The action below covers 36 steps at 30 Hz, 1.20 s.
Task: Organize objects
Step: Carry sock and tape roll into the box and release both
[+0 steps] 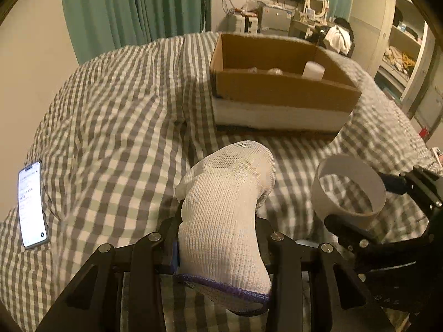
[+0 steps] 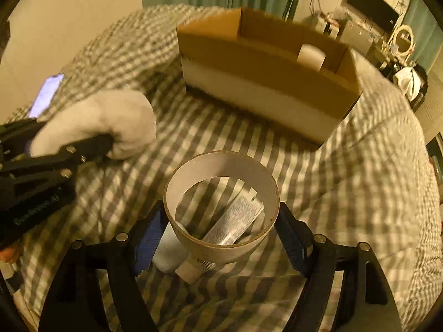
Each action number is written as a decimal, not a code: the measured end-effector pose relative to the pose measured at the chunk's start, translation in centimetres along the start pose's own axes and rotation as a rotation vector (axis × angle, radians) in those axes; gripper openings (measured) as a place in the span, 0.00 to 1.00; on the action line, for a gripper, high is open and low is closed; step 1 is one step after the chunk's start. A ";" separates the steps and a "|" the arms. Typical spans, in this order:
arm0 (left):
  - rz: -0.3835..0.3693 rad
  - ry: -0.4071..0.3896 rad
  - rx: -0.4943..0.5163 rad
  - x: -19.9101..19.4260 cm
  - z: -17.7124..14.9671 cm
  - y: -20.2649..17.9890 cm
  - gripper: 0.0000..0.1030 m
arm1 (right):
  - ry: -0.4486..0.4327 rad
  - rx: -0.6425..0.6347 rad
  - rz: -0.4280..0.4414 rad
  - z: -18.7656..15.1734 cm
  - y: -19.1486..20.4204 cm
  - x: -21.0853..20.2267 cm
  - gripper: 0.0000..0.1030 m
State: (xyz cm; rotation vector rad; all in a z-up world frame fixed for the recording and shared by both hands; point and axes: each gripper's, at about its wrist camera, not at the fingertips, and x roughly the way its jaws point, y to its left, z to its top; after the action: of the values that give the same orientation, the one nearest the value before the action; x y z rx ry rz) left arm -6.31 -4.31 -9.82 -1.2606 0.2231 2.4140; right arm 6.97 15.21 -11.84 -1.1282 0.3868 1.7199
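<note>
A white knitted glove (image 1: 224, 193) with a purple cuff stands up between the fingers of my left gripper (image 1: 218, 229), which is shut on it above the checked bedcover (image 1: 110, 110). In the right wrist view the same glove (image 2: 110, 119) and left gripper (image 2: 105, 144) are at the left. My right gripper (image 2: 221, 221) is shut on a white cardboard ring (image 2: 221, 163), its pads against the ring's two sides. From the left wrist, the ring (image 1: 346, 166) hangs at the right in the right gripper (image 1: 365, 204). An open cardboard box (image 1: 277, 91) sits farther back on the bed.
A white container (image 1: 313, 69) stands inside the box (image 2: 263, 63). Below the ring, a white bottle (image 2: 169, 251) and a printed tube (image 2: 235, 221) lie on the bedcover. A lit phone (image 1: 31, 204) lies at the bed's left edge. Curtains, shelves and a desk are behind.
</note>
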 end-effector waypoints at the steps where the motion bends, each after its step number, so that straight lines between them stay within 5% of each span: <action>1: -0.005 -0.010 0.000 -0.4 0.2 -0.1 0.37 | -0.022 0.000 -0.005 0.4 -0.1 -0.9 0.74; 11: -0.002 -0.165 0.049 -4.9 6.2 -1.9 0.37 | -0.193 0.011 -0.044 6.1 -2.0 -6.9 0.74; 20: -0.006 -0.236 0.070 -4.0 13.1 -2.7 0.37 | -0.283 0.032 -0.078 11.8 -5.1 -8.8 0.74; 36: 0.018 -0.149 0.066 7.4 20.9 -3.1 0.37 | -0.243 0.120 -0.047 19.6 -13.2 1.3 0.74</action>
State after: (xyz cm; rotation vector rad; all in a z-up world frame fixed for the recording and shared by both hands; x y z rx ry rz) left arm -24.42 7.28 -3.66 -1.0493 0.2688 2.4810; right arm 8.33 35.45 0.34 -0.8247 0.3051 1.7446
